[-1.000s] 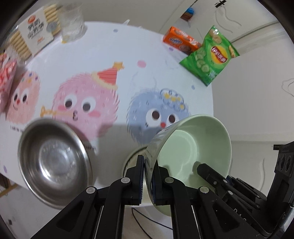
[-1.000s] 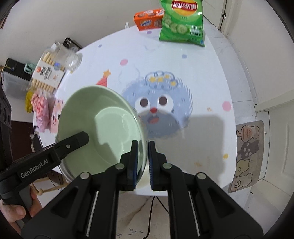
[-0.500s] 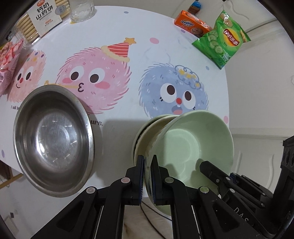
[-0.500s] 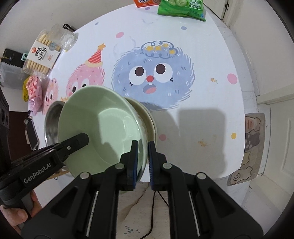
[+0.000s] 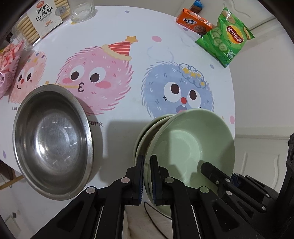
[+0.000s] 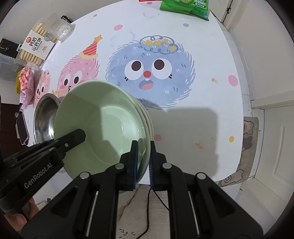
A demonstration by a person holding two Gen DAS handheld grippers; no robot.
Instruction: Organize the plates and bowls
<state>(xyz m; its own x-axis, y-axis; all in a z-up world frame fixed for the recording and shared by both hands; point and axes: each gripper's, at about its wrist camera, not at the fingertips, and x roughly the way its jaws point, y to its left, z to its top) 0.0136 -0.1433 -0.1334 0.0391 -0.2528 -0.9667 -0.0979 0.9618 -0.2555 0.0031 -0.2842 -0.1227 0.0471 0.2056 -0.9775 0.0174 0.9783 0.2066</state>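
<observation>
A pale green bowl (image 5: pixel 189 147) (image 6: pixel 104 121) is gripped from both sides. My left gripper (image 5: pixel 146 161) is shut on its left rim, and my right gripper (image 6: pixel 143 147) is shut on its right rim. The bowl sits low over a stack of cream plates (image 5: pixel 145 132) (image 6: pixel 149 123) whose edges show beneath it near the table's front edge. I cannot tell whether the bowl touches the stack. A steel bowl (image 5: pixel 51 139) (image 6: pixel 45 117) rests on the table to the left of the stack.
The round white table (image 5: pixel 117 27) carries cartoon prints. At its far side lie a green chip bag (image 5: pixel 225 35), an orange Ovaltine box (image 5: pixel 194 23), a biscuit pack (image 5: pixel 40 16), a clear glass (image 5: pixel 82 10) and a pink snack bag (image 5: pixel 8 60). A phone (image 6: pixel 22 128) lies at the left edge.
Both grippers have lowered the green bowl, levelling it from a tilt, until it sits just over the plate stack. The table has grown nearer in both views.
</observation>
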